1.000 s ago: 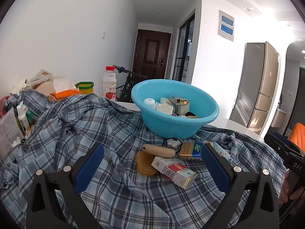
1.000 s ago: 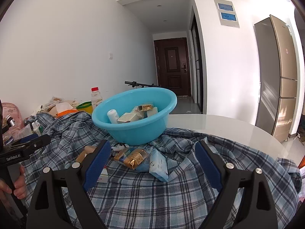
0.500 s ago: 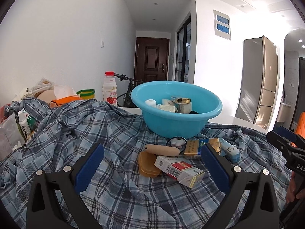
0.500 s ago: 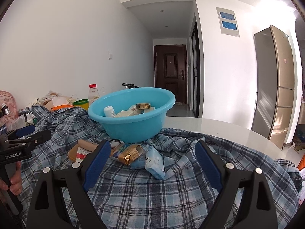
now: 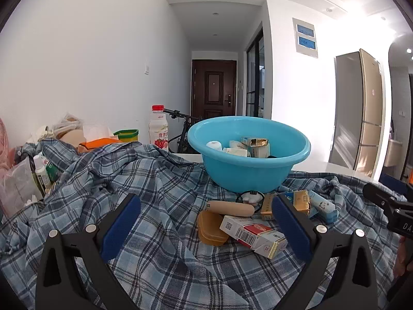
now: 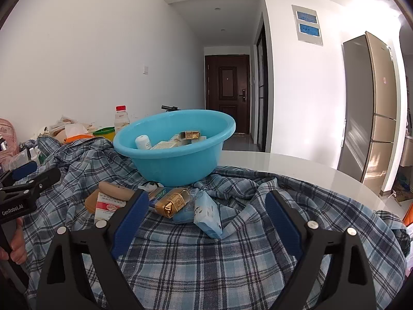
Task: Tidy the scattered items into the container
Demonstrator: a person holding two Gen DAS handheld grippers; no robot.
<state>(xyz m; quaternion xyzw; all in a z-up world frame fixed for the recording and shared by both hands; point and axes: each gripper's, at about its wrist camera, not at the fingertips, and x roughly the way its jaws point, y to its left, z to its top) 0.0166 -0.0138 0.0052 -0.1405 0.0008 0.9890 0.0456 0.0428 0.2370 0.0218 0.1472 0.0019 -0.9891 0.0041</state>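
A light blue basin stands on a plaid cloth and holds several small boxes and a white bottle. In front of it lie a red-and-white carton, an amber case, a tan handle, a gold pack and a blue tissue pack. My left gripper is open, the amber case and carton lying in its gap, untouched. My right gripper is opening; the gold pack and tissue pack lie between its fingers, untouched.
The blue plaid cloth covers most of a white round table. At the back left stand a milk bottle, a green-rimmed tub and a heap of bags and bottles. A fridge is at the right.
Both views have tilted up and levelled a little, so the basin sits lower in frame. The right gripper's fingers stand slightly wider. No item has moved.
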